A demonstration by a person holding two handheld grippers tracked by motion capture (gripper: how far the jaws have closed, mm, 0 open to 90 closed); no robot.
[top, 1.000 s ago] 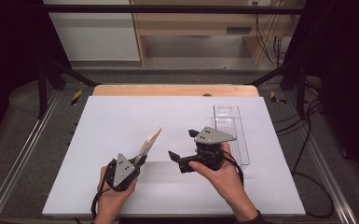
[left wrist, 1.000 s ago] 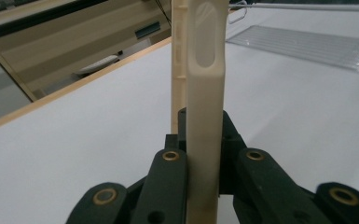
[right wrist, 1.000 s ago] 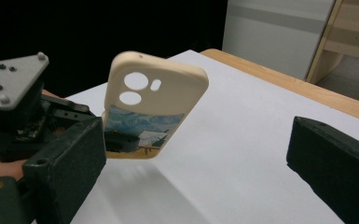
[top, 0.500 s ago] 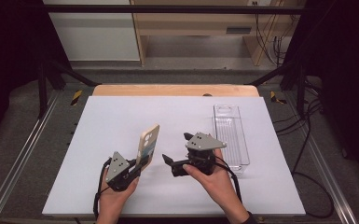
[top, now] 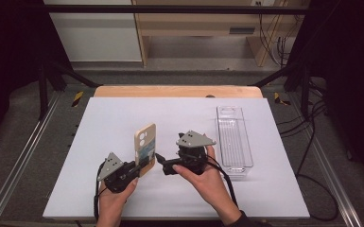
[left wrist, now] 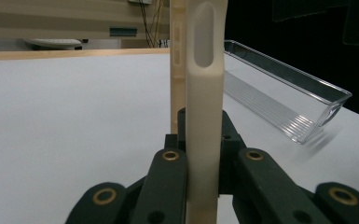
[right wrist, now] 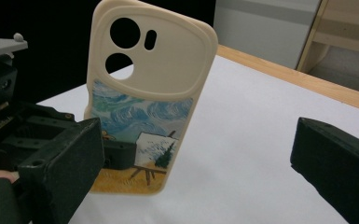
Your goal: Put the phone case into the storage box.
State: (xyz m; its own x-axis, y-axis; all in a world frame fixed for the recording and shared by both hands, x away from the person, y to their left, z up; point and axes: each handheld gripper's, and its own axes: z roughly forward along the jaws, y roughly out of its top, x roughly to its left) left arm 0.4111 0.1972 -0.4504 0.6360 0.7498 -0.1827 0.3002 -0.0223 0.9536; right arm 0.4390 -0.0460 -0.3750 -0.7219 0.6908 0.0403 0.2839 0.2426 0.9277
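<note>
high view — left gripper clamps phone case upright near table's front edge; right gripper open, jaws facing it. likely a handover — next: right closes on case before left releases.

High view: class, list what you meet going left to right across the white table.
Left tongs → phone case → right tongs → clear tray.
</note>
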